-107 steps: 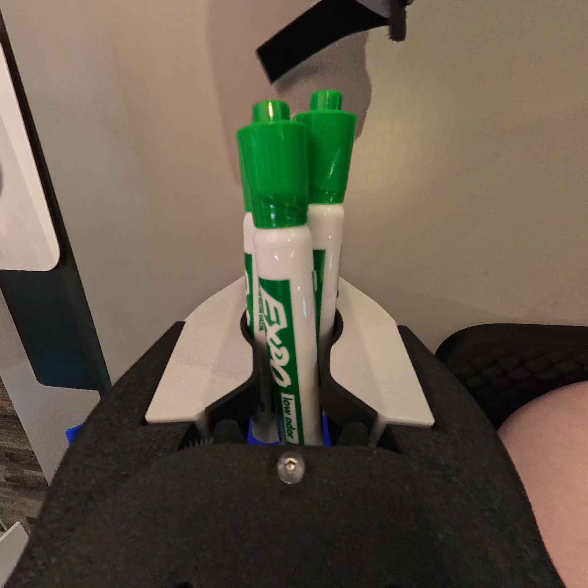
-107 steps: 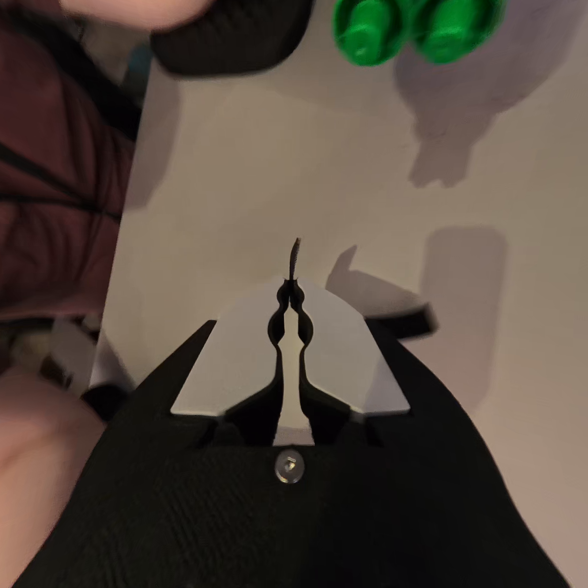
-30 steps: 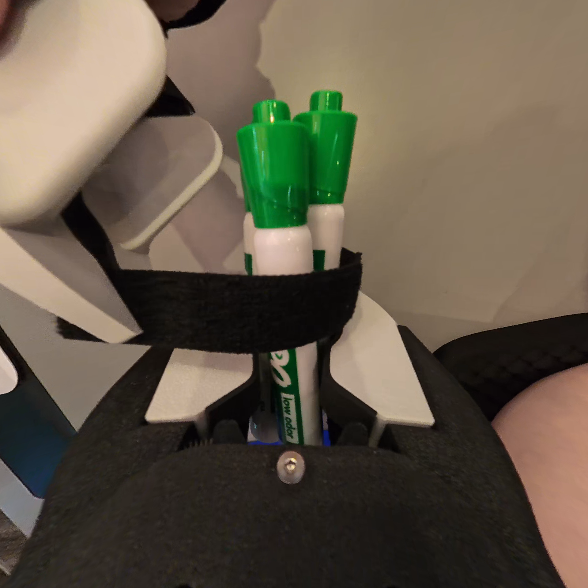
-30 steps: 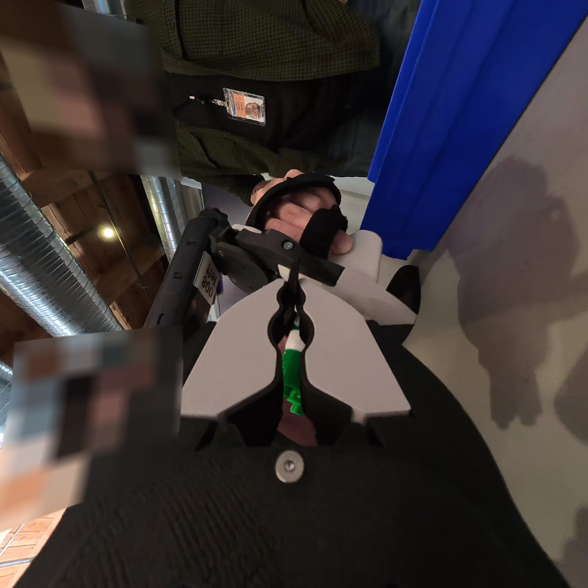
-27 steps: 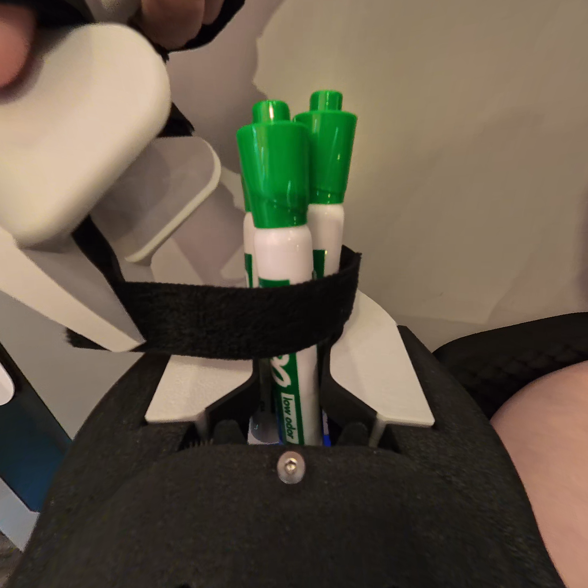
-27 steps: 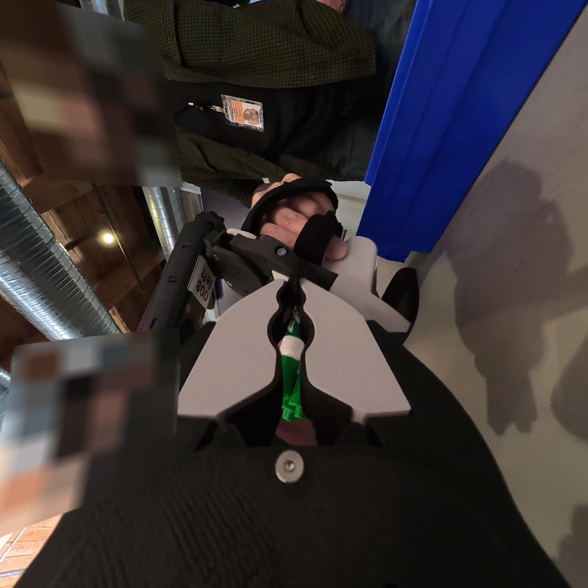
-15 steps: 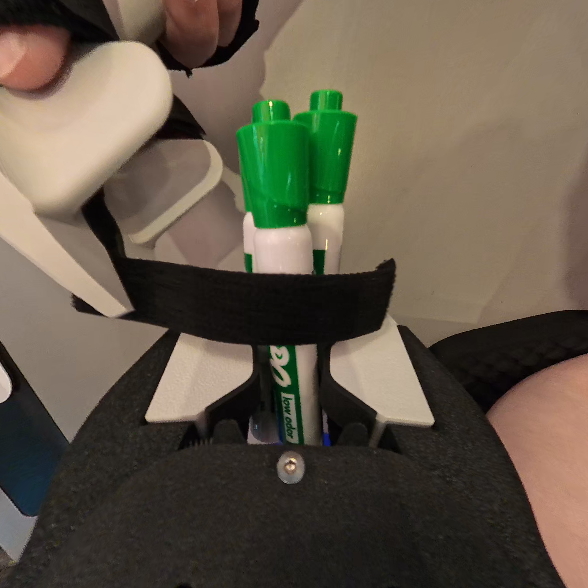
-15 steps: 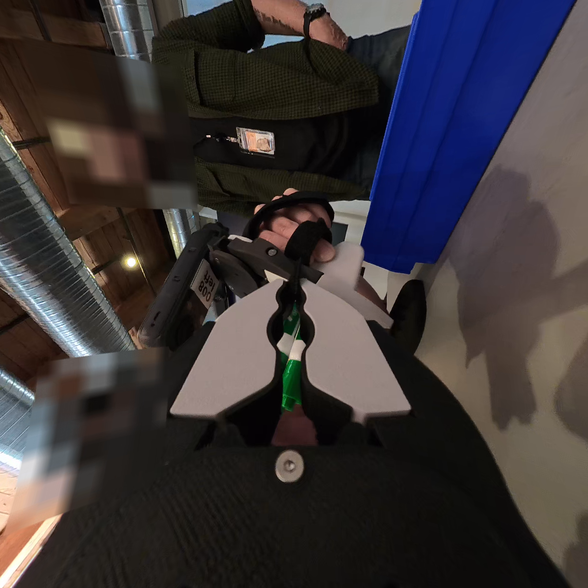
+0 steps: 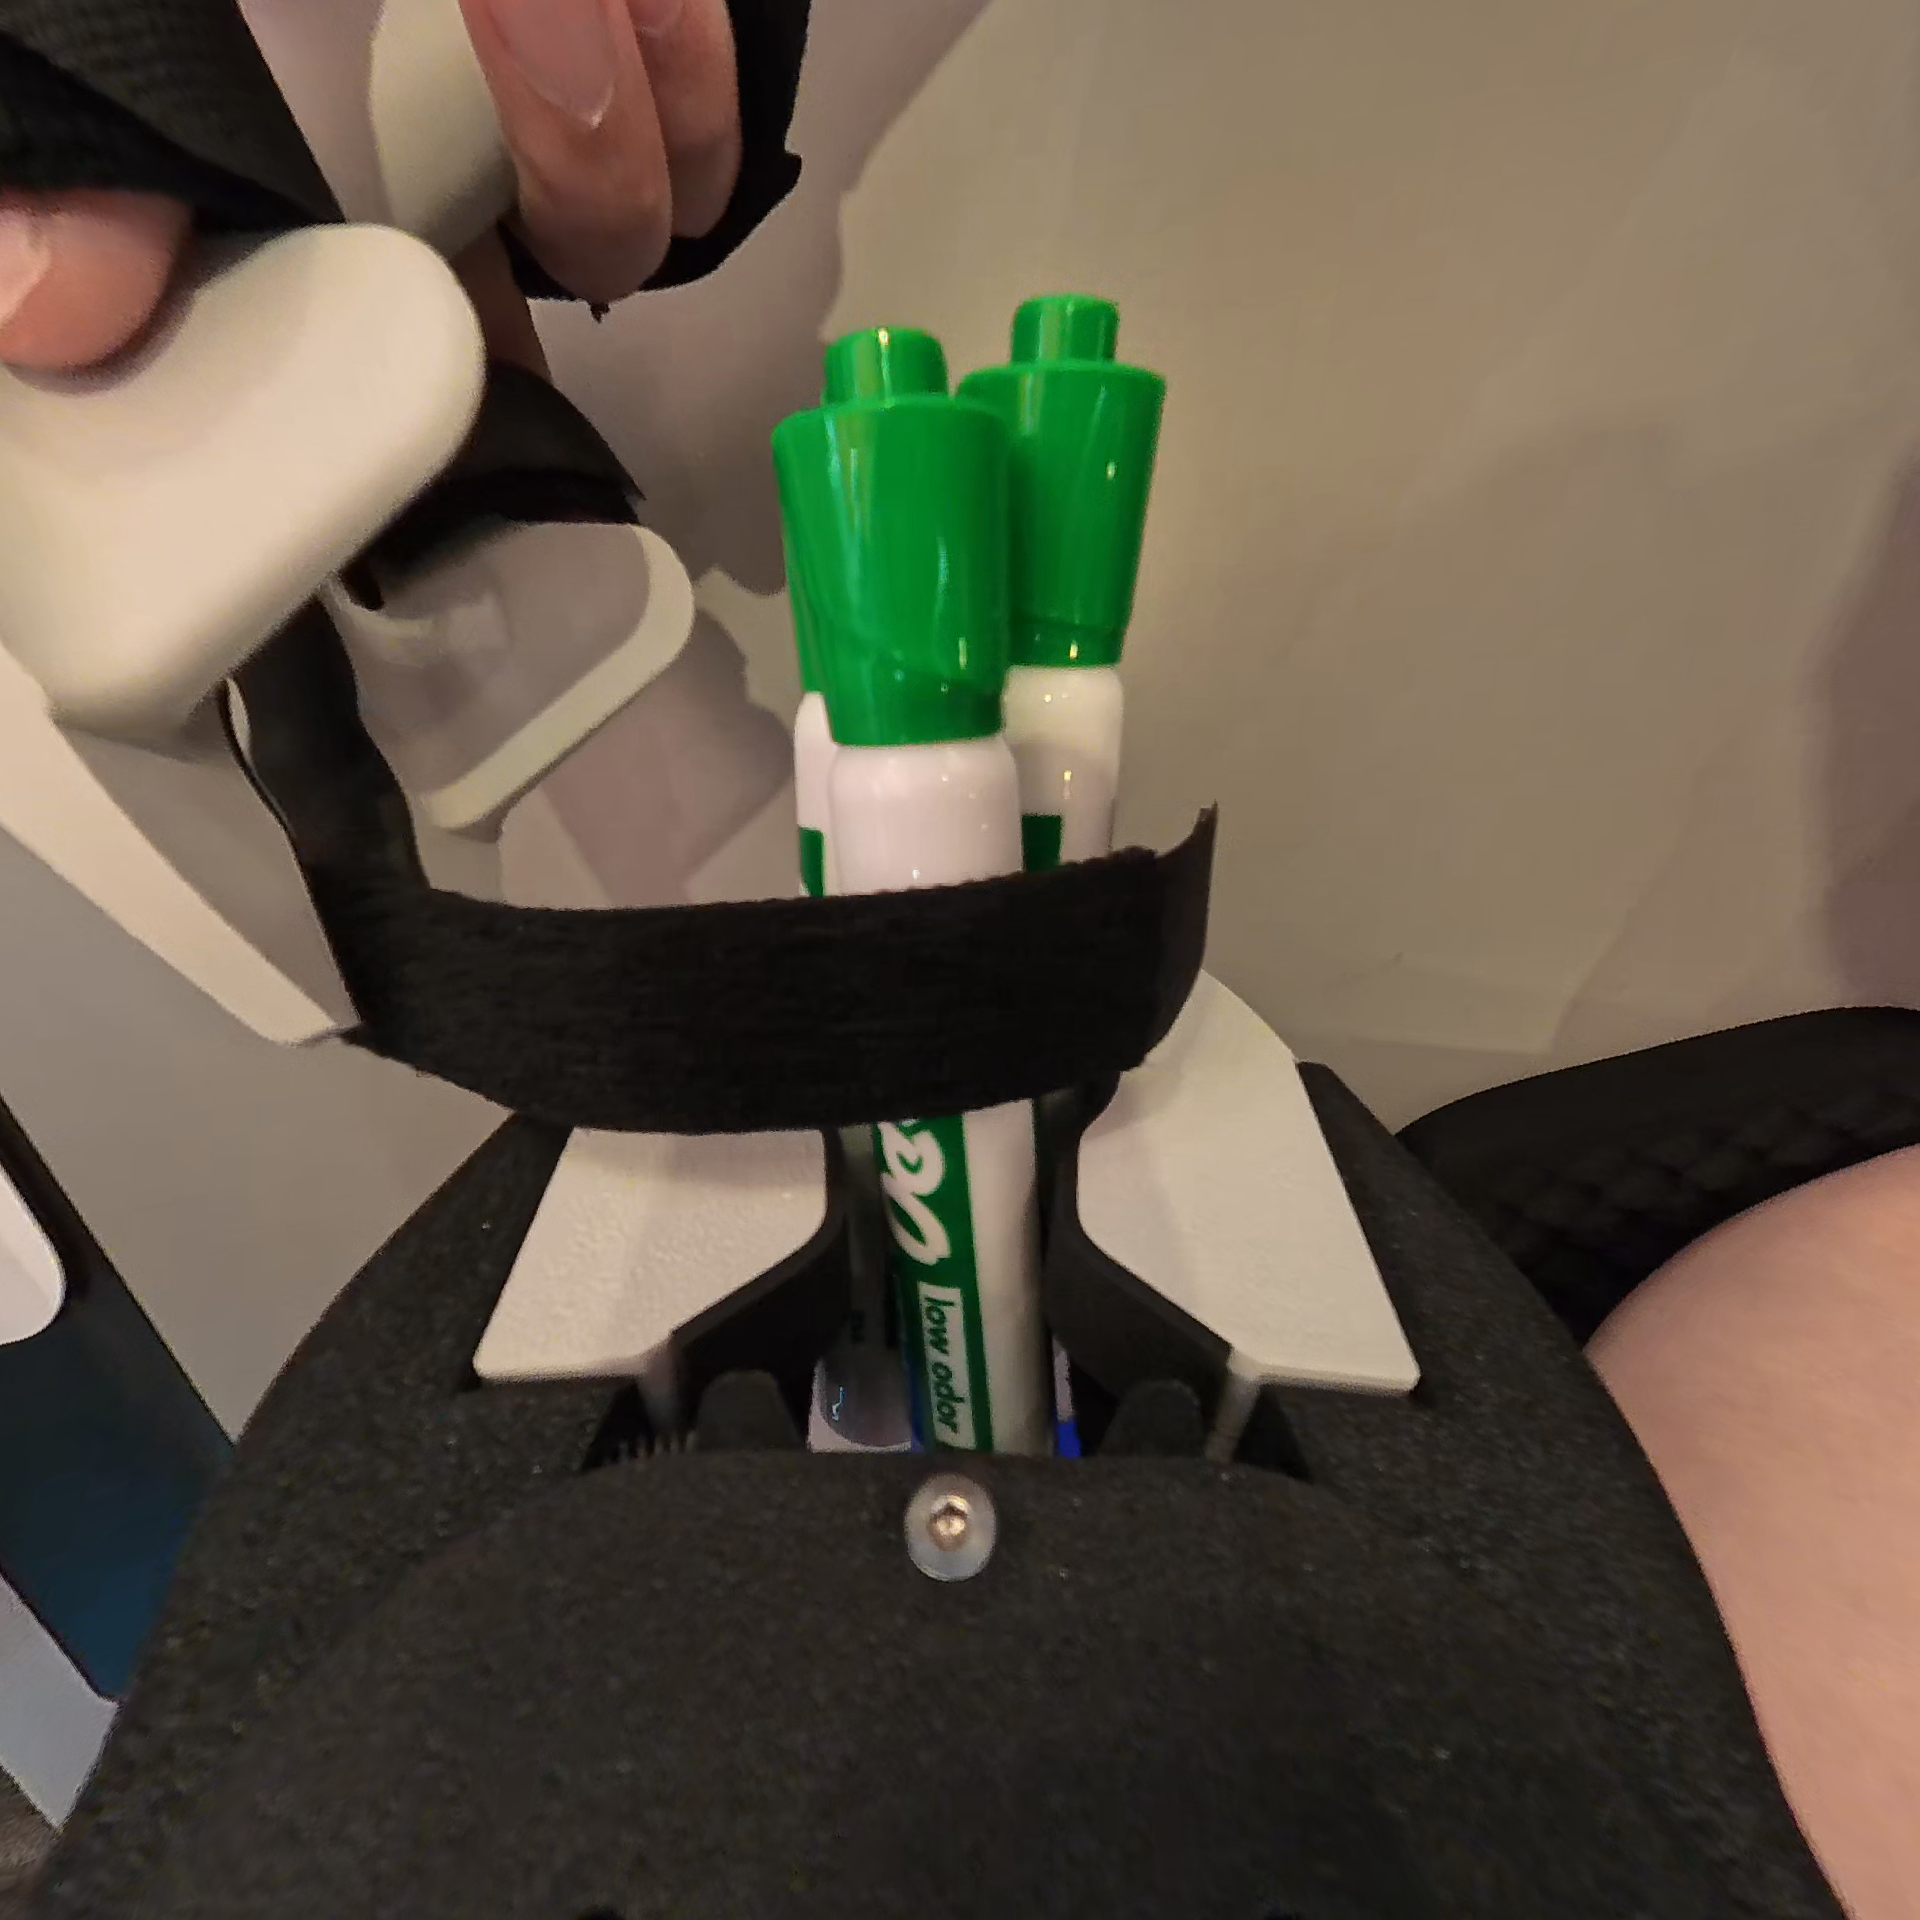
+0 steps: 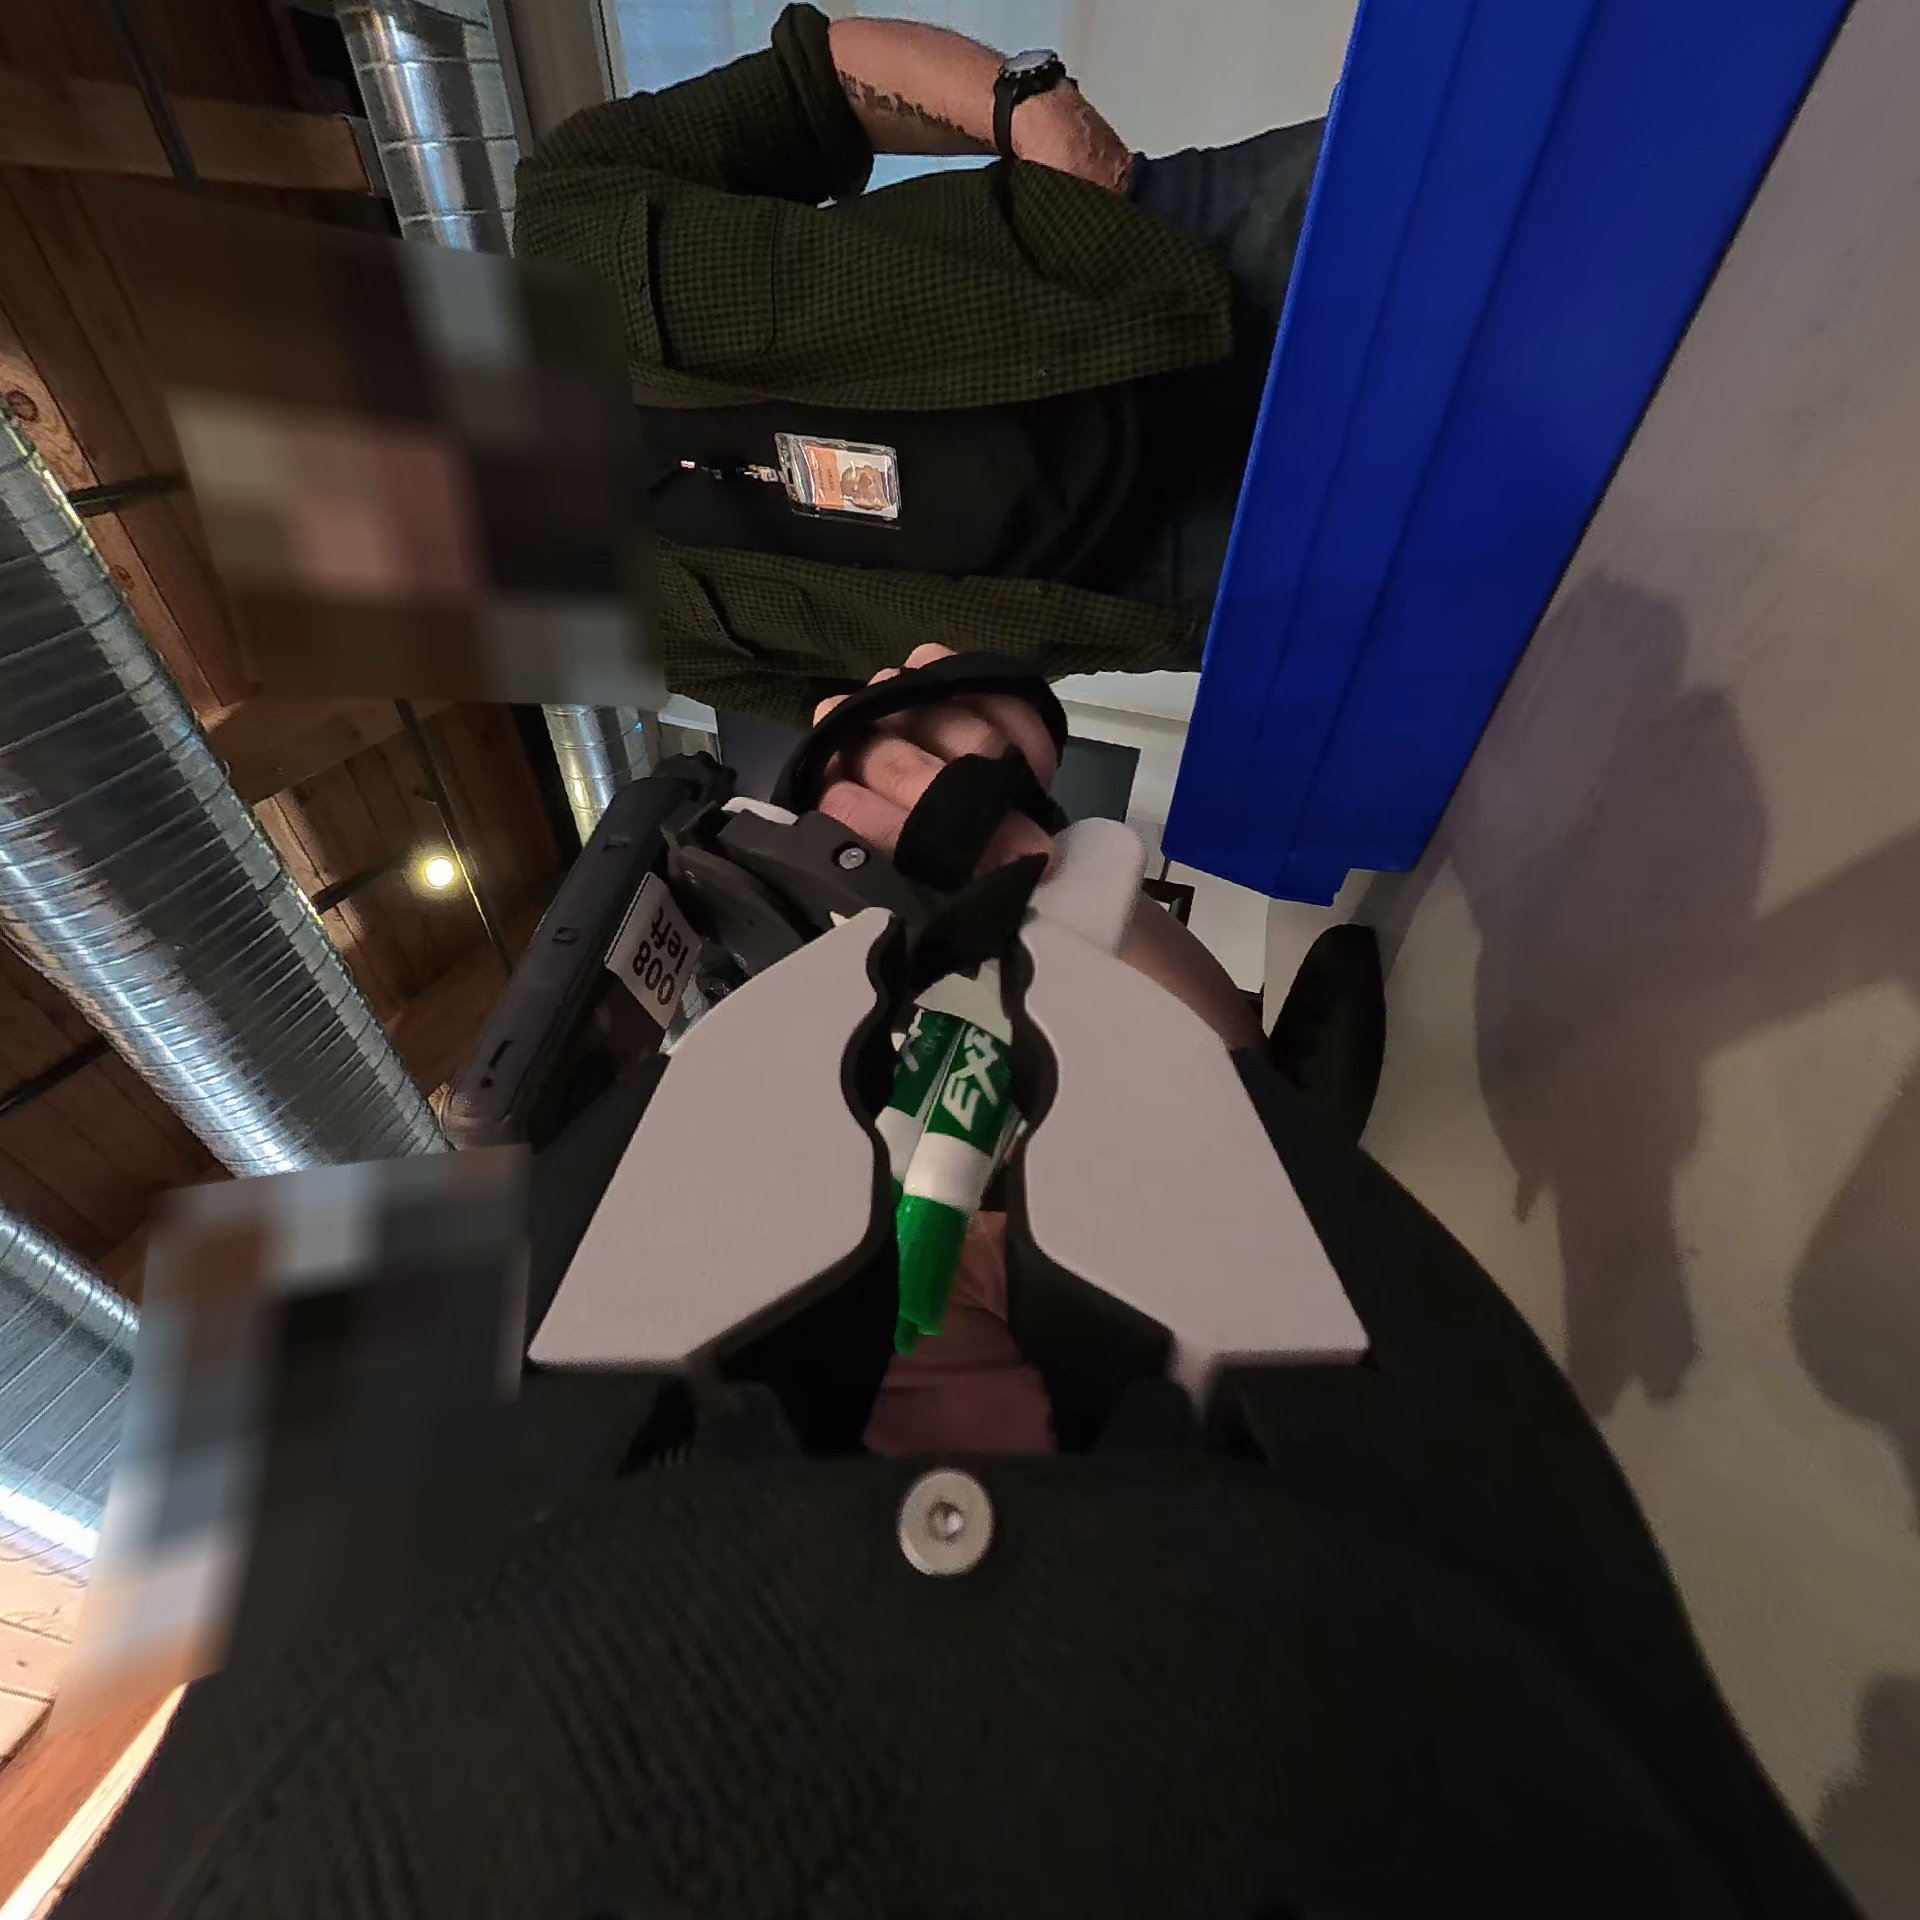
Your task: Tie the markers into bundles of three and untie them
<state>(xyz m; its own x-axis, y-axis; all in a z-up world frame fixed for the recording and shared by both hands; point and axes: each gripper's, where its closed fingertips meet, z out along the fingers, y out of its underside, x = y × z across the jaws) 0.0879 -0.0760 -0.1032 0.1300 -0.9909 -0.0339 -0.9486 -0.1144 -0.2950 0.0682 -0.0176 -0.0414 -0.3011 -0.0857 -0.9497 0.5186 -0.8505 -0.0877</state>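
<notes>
My left gripper (image 9: 940,1091) is shut on three green-capped white markers (image 9: 914,582) that stand up between its fingers. A black hook-and-loop strap (image 9: 769,987) runs across the front of the markers, and its right end curls round behind them. My right gripper (image 9: 384,914) is at the upper left, at the strap's left end. In the right wrist view its jaws stand a little apart (image 10: 954,940). The strap (image 10: 971,909) lies twisted between the tips, and the markers (image 10: 956,1112) show through the gap. The left gripper's dark body (image 10: 769,883) is just beyond.
A pale table surface (image 9: 1455,520) lies behind the markers. A blue bin (image 10: 1455,416) stands at the table's edge. A person in a dark green jacket (image 10: 883,312) is beyond it. A forearm with a black wrist wrap (image 9: 1662,1122) is at the right.
The right gripper brought the strap down across the markers and pulled it left. Its jaws, pinched tight on the strap half a second ago, now stand apart, and the strap sags in a curve.
</notes>
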